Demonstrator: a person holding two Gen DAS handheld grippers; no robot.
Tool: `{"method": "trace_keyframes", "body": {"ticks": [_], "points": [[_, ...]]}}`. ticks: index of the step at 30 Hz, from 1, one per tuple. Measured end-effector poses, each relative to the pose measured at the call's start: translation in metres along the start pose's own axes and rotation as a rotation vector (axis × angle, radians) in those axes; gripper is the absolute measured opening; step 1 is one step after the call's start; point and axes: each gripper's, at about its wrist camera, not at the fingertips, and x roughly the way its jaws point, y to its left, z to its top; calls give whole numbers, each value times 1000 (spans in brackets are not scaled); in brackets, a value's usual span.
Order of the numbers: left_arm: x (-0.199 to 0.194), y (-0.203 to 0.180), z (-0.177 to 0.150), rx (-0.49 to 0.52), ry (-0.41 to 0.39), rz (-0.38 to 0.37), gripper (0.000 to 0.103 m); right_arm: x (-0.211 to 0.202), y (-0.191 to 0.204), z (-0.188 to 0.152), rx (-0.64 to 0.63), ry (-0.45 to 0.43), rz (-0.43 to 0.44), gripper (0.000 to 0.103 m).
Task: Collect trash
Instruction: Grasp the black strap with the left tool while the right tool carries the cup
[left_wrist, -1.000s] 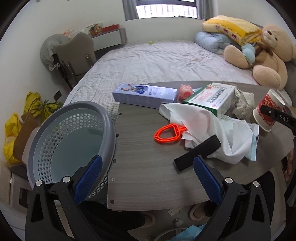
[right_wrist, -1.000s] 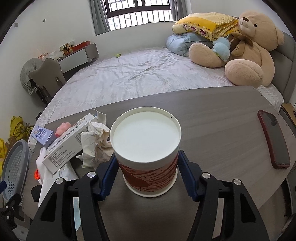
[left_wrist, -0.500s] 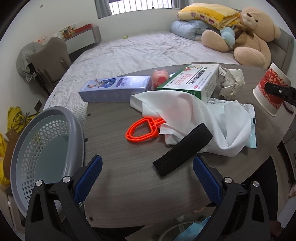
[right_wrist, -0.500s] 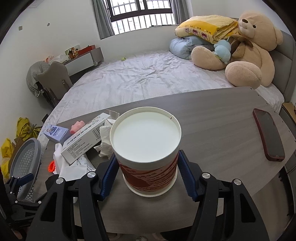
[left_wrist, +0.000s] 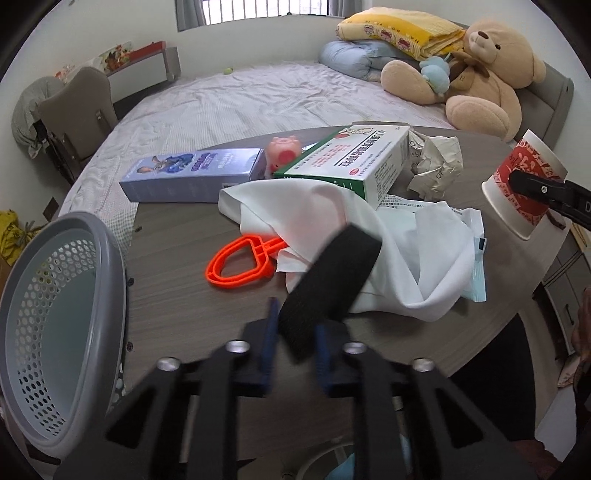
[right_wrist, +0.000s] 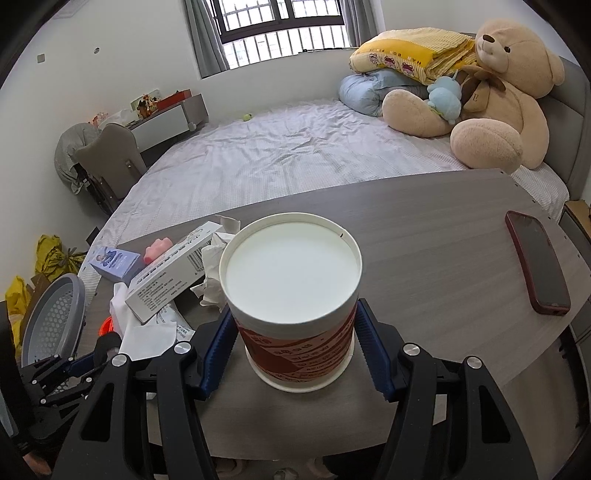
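Observation:
My left gripper (left_wrist: 295, 332) has its jaws closing tight on the near end of a black strap (left_wrist: 332, 273), whose far end lies across a white cloth (left_wrist: 332, 206) on the grey table (left_wrist: 177, 295). A grey perforated basket (left_wrist: 110, 280) stands at the table's left edge, close beside this gripper. My right gripper (right_wrist: 294, 314) is shut on a red-and-white paper cup (right_wrist: 291, 280). The left wrist view shows the cup (left_wrist: 521, 188) tilted, off to the right of the pile.
An orange plastic loop (left_wrist: 236, 262), a green-and-white box (left_wrist: 351, 162), a blue box (left_wrist: 192, 173), a pink toy (left_wrist: 284, 151), crumpled paper (left_wrist: 437, 158) and a plastic packet (left_wrist: 476, 258) lie around the cloth. A dark red phone (right_wrist: 537, 262) rests at the table's right. A bed lies beyond.
My left gripper came forward and down to the black strap and its jaws went from wide apart to shut on the strap's end. The right gripper still grips the cup.

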Motion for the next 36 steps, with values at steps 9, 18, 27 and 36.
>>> {"method": "trace_keyframes", "body": {"ticks": [9, 18, 27, 36], "points": [[-22, 11, -4, -90, -35, 19, 6, -7, 7, -1, -4, -4, 28, 61], [-57, 29, -1, -159, -97, 96, 6, -20, 24, 7, -36, -17, 76, 61], [-95, 68, -6, -256, -164, 157, 6, -26, 74, 19, -111, -33, 147, 61], [-110, 122, -20, -352, -171, 238, 6, -17, 143, 26, -215, -18, 241, 61]]}}
